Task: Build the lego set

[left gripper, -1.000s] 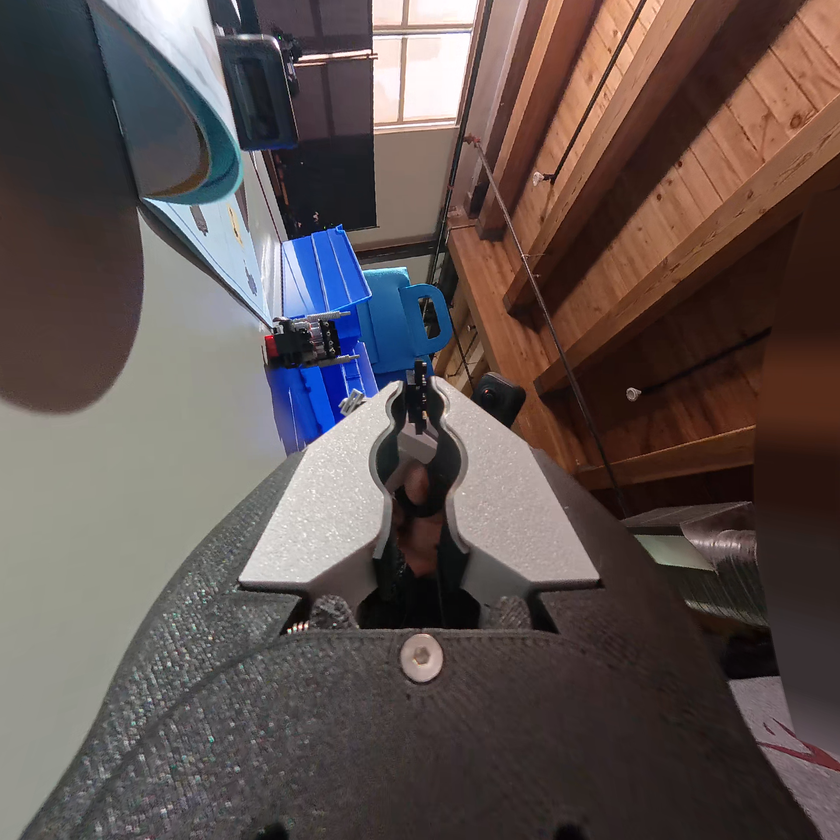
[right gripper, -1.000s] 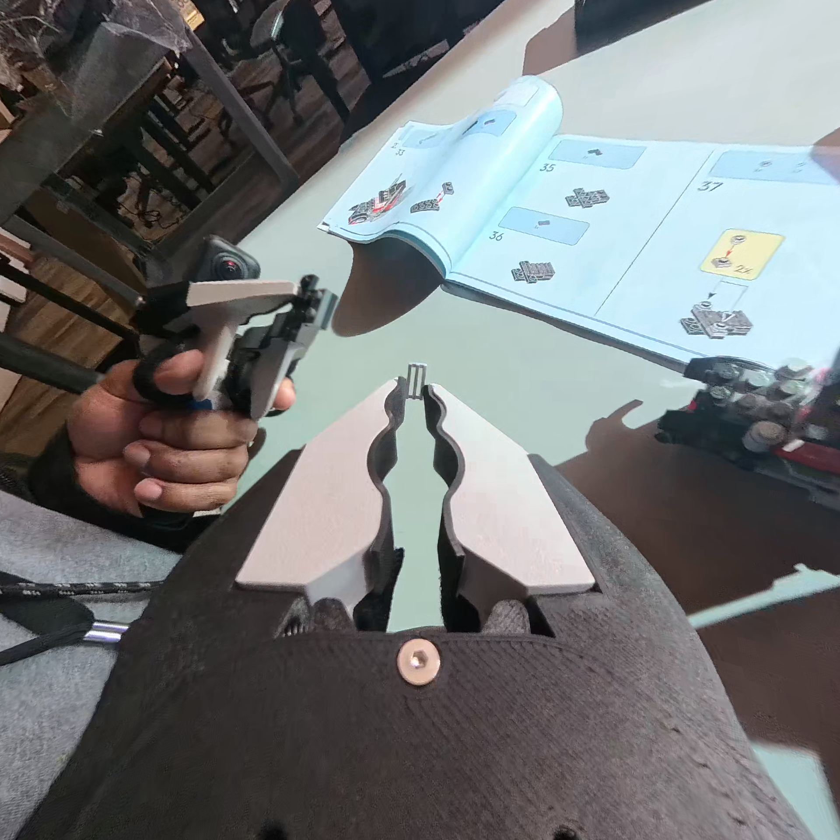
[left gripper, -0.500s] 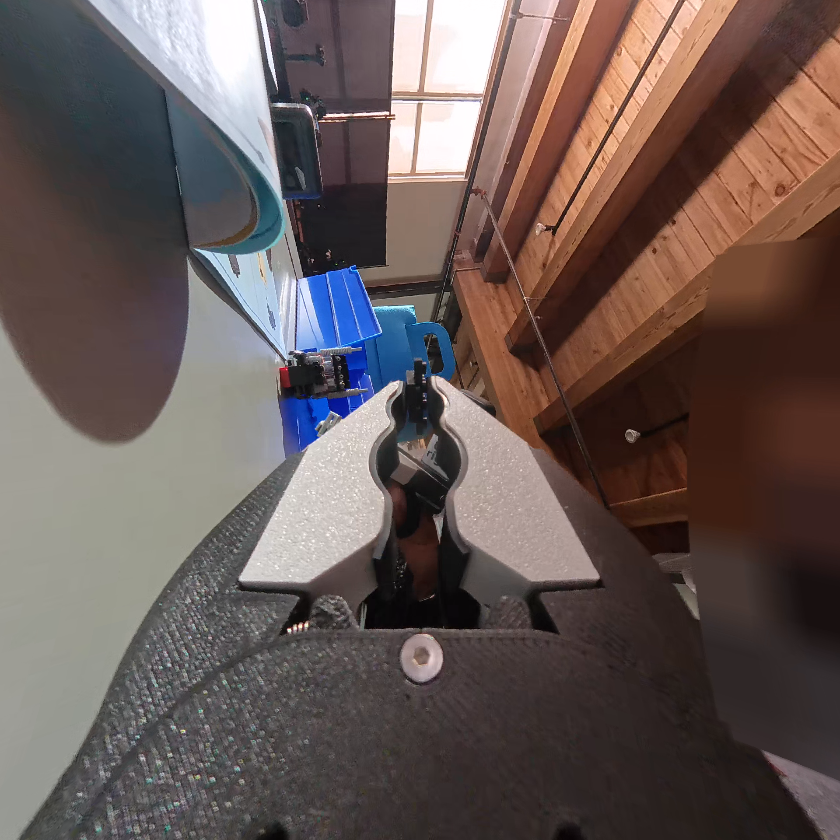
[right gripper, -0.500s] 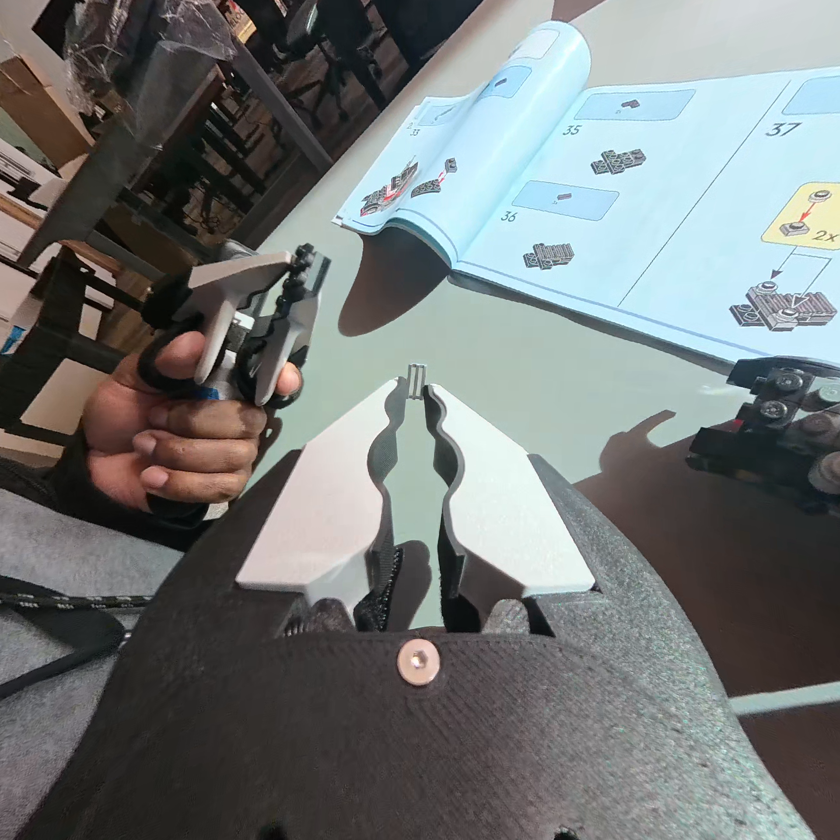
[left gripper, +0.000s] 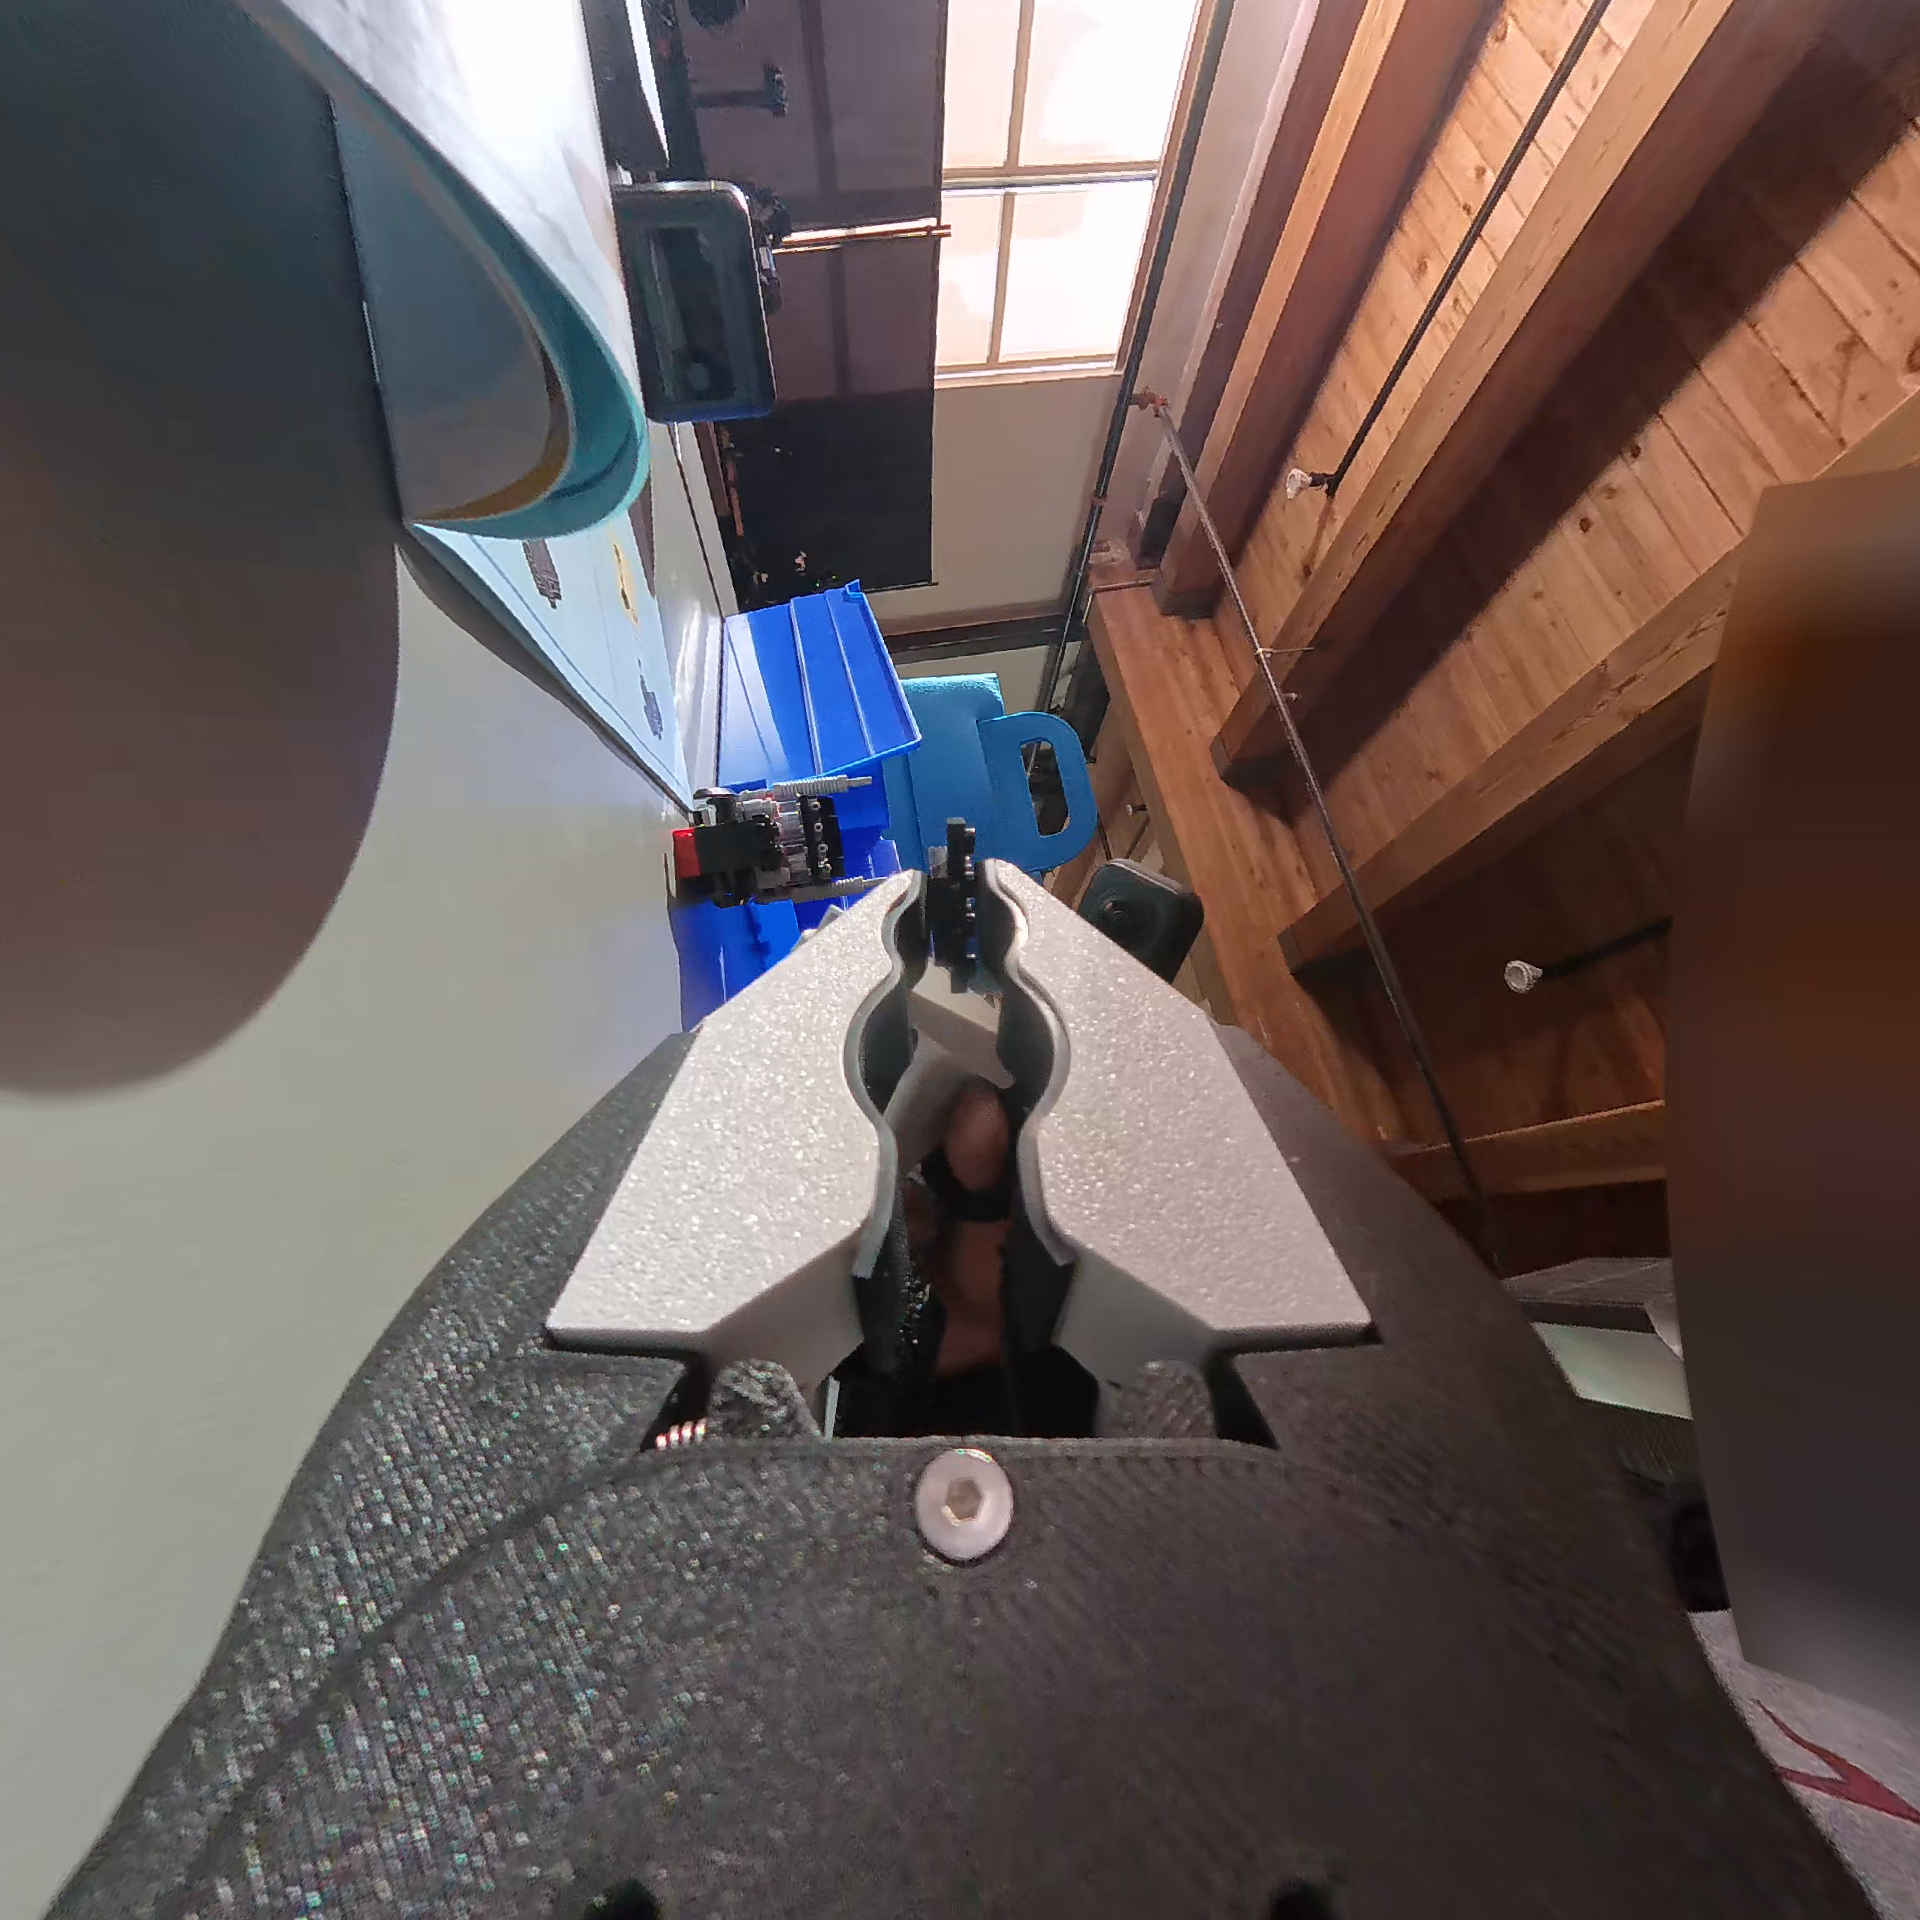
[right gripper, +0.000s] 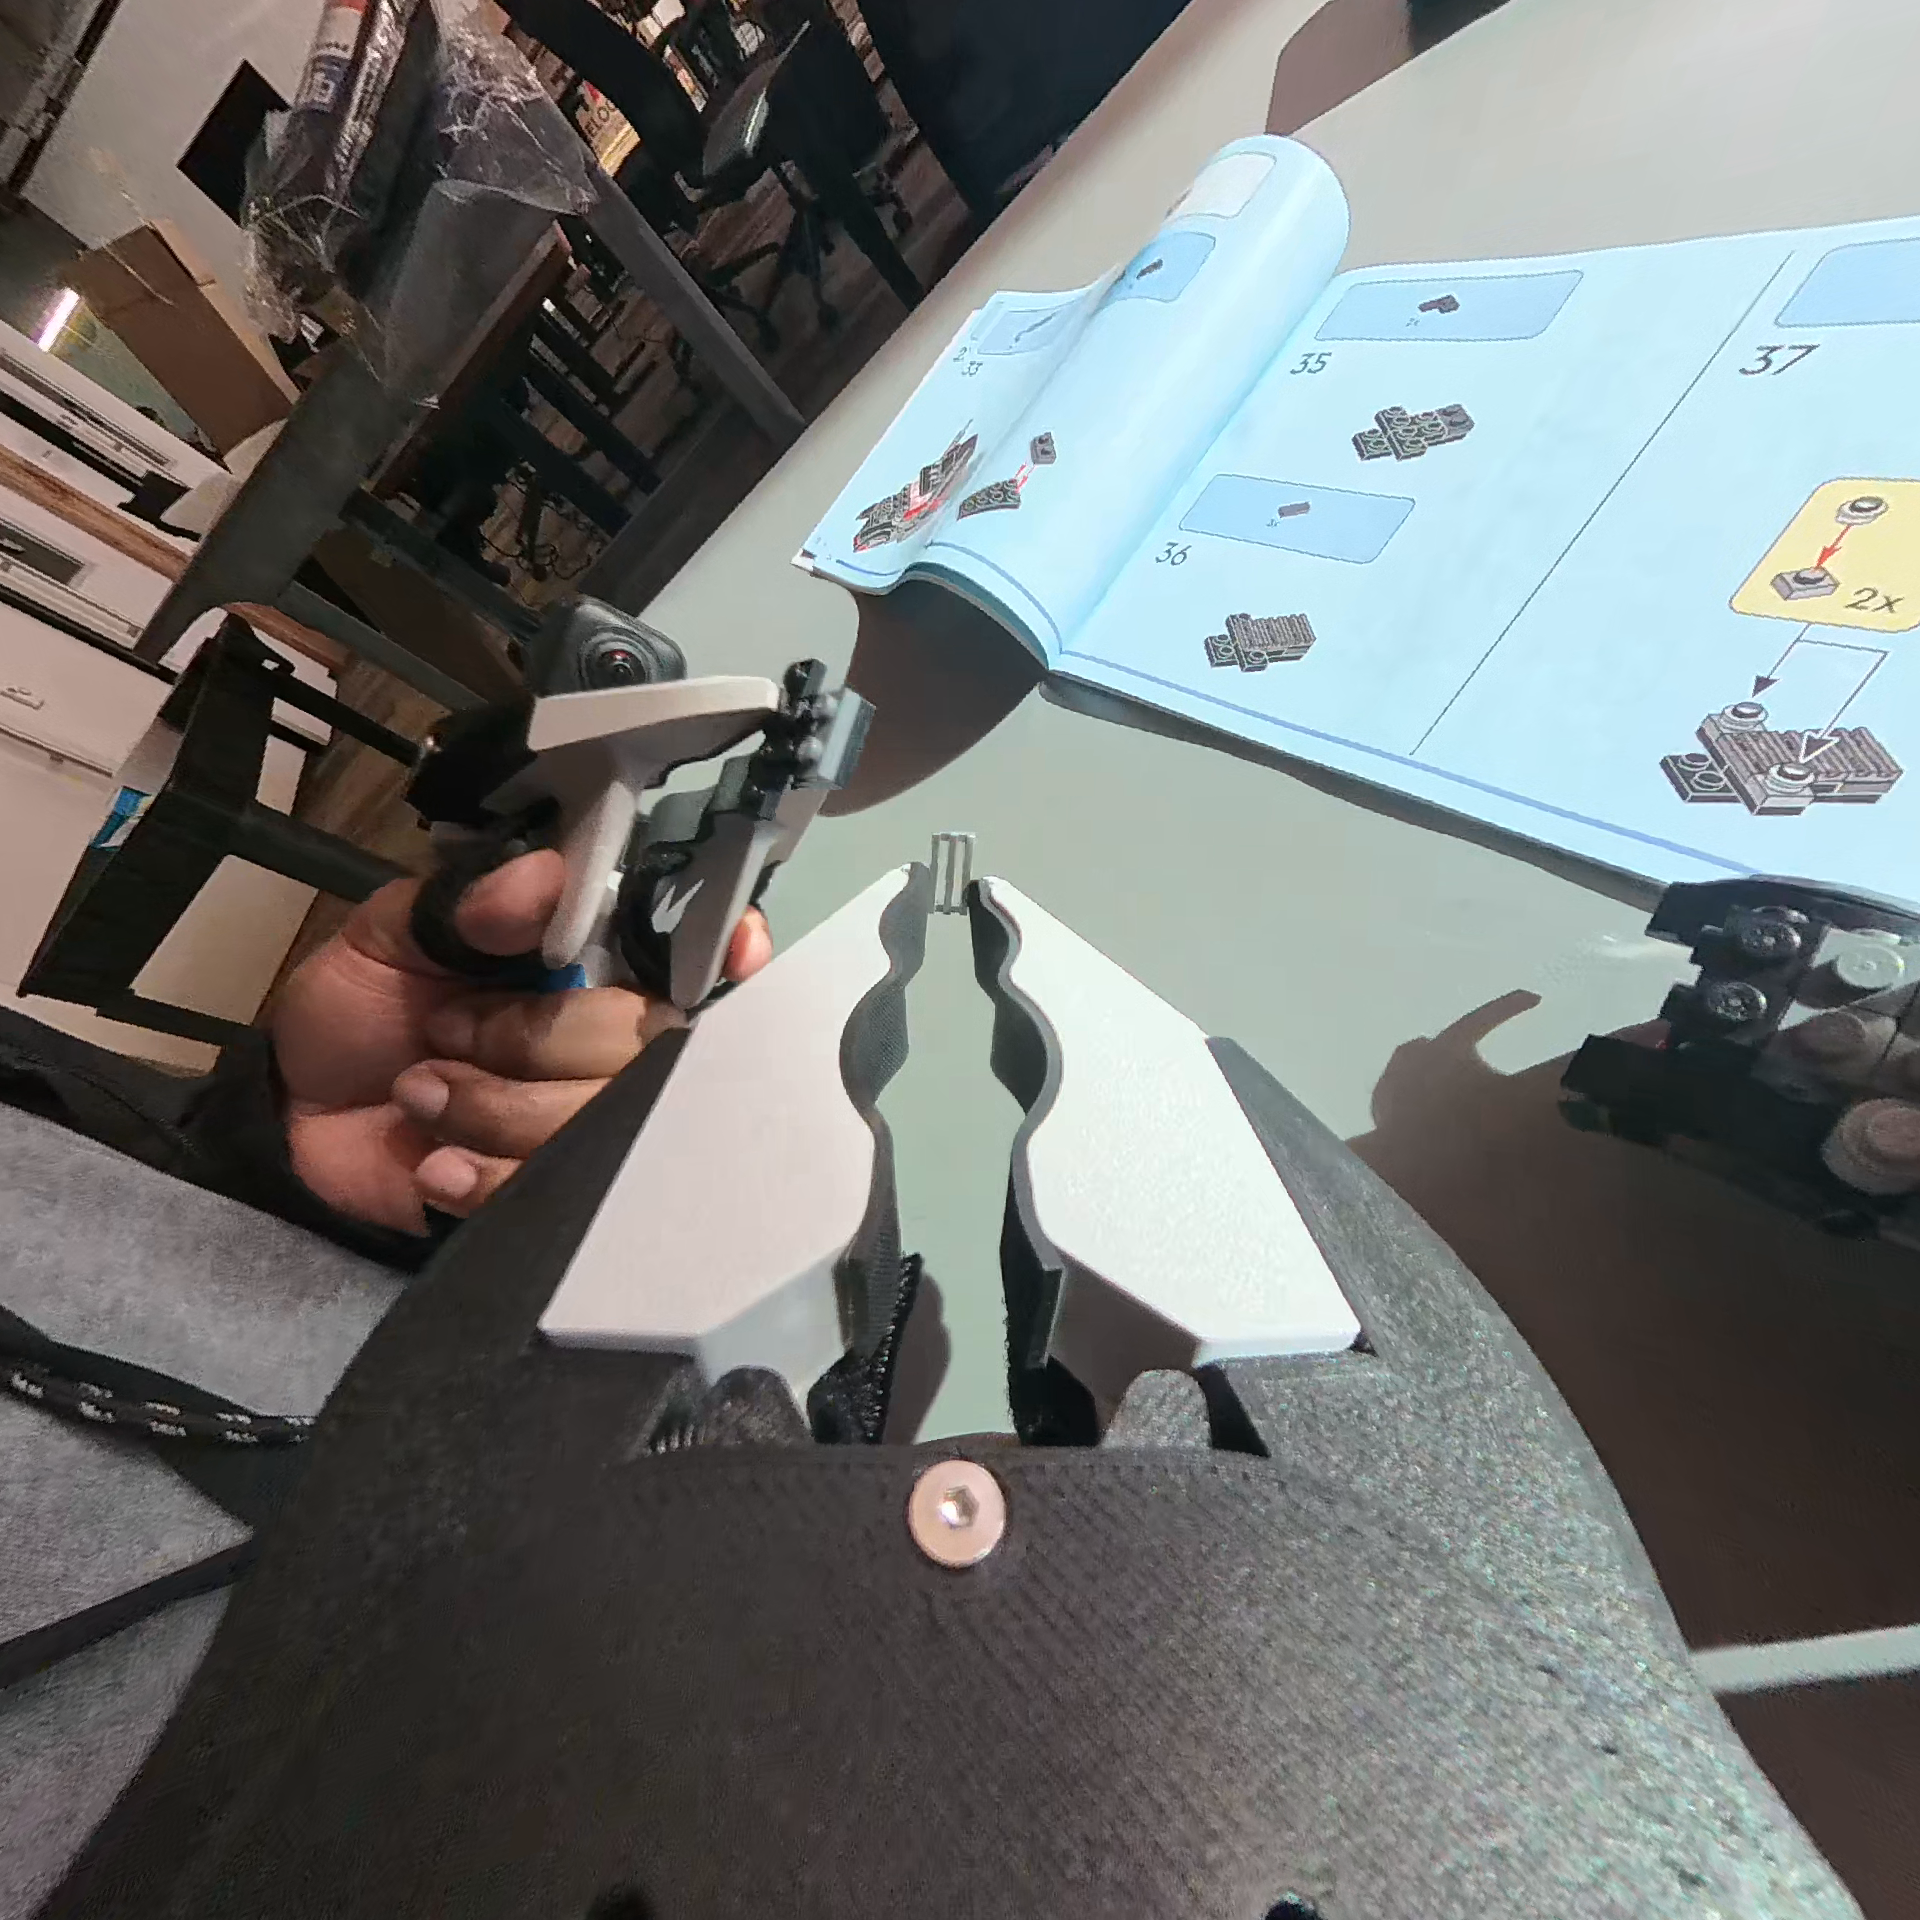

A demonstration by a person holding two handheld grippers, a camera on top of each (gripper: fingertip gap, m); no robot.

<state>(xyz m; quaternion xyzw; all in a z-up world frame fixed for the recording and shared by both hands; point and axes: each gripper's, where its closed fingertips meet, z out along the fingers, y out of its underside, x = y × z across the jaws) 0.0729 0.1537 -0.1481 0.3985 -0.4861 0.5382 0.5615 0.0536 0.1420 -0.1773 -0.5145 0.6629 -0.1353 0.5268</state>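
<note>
My left gripper (left gripper: 953,878) is shut on a small black lego assembly (left gripper: 957,883), held in the air and rolled sideways; it also shows in the right wrist view (right gripper: 800,748) with the black assembly (right gripper: 821,727) at its tips. My right gripper (right gripper: 952,881) is shut on a tiny light grey grille piece (right gripper: 953,871), a short way right of and below the left gripper. The partly built dark lego model (right gripper: 1756,1049) sits on the table at the right; it also shows in the left wrist view (left gripper: 758,842).
An open instruction booklet (right gripper: 1455,447) lies on the pale table (right gripper: 1195,831) behind the grippers. Blue bins (left gripper: 821,707) stand beyond the model. A hand (right gripper: 416,1070) holds the left gripper off the table's edge. Furniture stands beyond the table's far side. Both grippers' tips are close together, under 4 cm apart.
The two grippers have drawn closer together; the left one with its black assembly has moved towards the right one's tip. Both stayed shut on their pieces.
</note>
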